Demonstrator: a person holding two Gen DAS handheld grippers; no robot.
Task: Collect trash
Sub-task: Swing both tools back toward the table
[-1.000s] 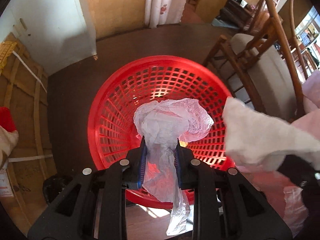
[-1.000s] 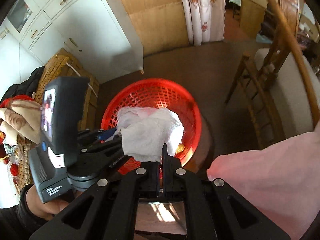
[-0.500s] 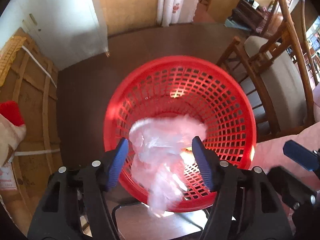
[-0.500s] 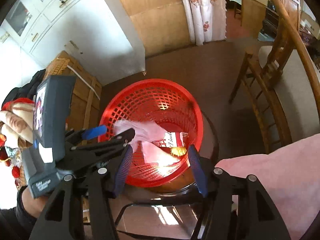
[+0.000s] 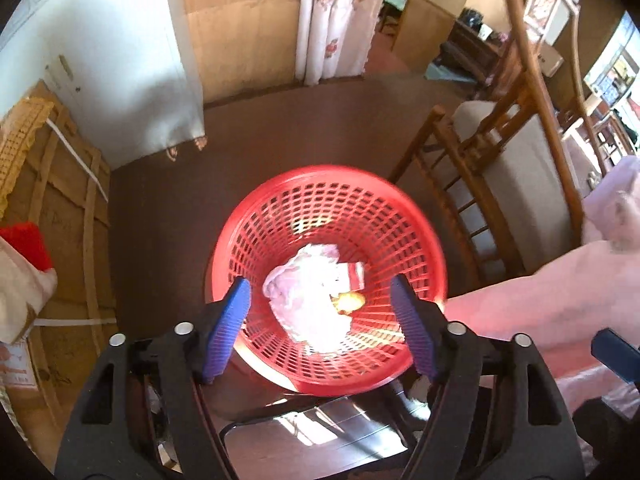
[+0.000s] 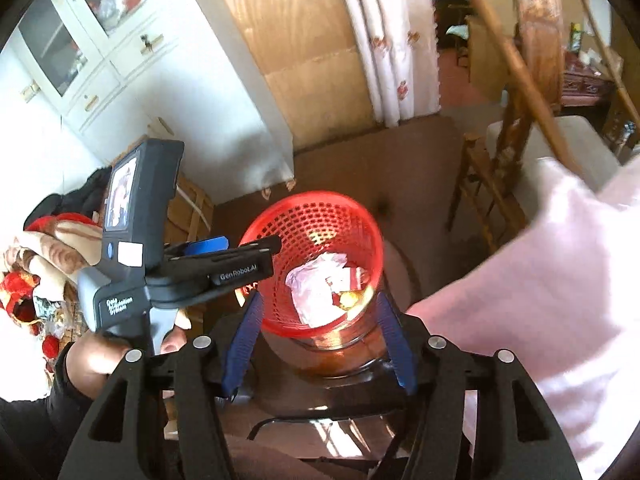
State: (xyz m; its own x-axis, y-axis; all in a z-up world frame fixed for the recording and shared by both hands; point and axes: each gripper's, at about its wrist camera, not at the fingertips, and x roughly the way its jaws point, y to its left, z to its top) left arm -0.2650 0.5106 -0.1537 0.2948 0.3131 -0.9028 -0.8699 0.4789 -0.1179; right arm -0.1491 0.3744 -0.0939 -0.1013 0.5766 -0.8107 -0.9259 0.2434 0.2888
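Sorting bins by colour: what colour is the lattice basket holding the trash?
Red. The basket shows best in the left wrist view.

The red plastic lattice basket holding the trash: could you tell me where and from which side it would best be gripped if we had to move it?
Probably the red plastic lattice basket is best gripped at its rim, from above. It stands upright with its mouth open upward; the near rim arc is bare, and one finger could go inside and one outside. The crumpled white plastic bag lies low in the middle, clear of the rim.

Red basket [image 5: 320,240] rim motion-blurred; pink cloth [image 6: 540,280] cut off right.
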